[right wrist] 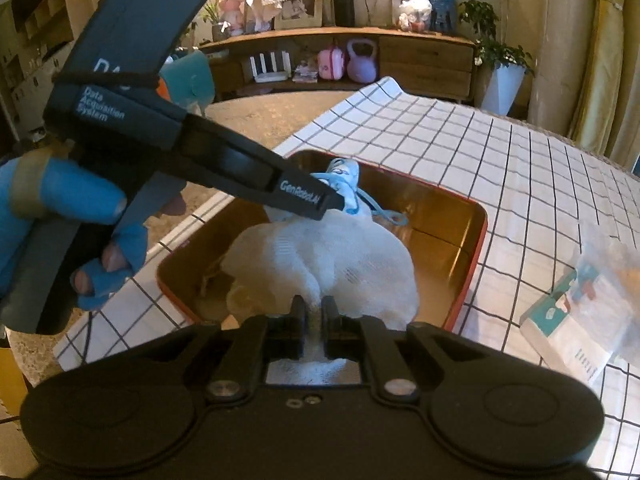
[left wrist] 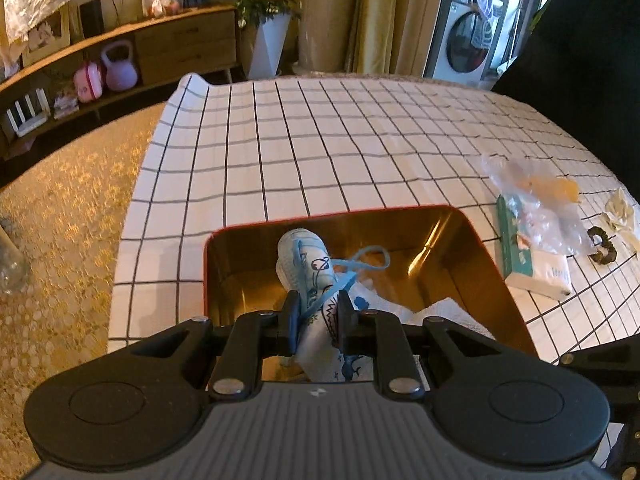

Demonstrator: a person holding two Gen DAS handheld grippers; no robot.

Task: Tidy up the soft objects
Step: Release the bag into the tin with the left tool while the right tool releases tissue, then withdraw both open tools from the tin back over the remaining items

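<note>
**Face mask and white cloth held over the gold-lined tin**

Face mask (left wrist: 310, 276), pale blue with printed cartoon figures and a blue ear loop, is rolled up and pinched between the pads of the left gripper (left wrist: 318, 320). It juts forward over the open tin (left wrist: 472, 248), a red-rimmed box with a shiny gold inside that sits on the checked tablecloth (left wrist: 320, 140). The loop curls free toward the far right corner of the tin.

In the right wrist view, the right gripper (right wrist: 313, 322) has its jaws narrowly parted around a pinch of white cloth (right wrist: 320, 264); whether the pads press on it I cannot tell. The cloth bulges in soft folds and fills the near half of the tin. The left tool reaches in from the left, held by a hand (right wrist: 72, 216) in a blue fingerless glove, its tip just beyond the cloth.

On the table to the right of the tin lie a tissue pack (left wrist: 532, 264) under a clear plastic bag (left wrist: 536, 200), and further right a dark scrunchie (left wrist: 602, 246) and a crumpled pale item (left wrist: 620, 212).
</note>
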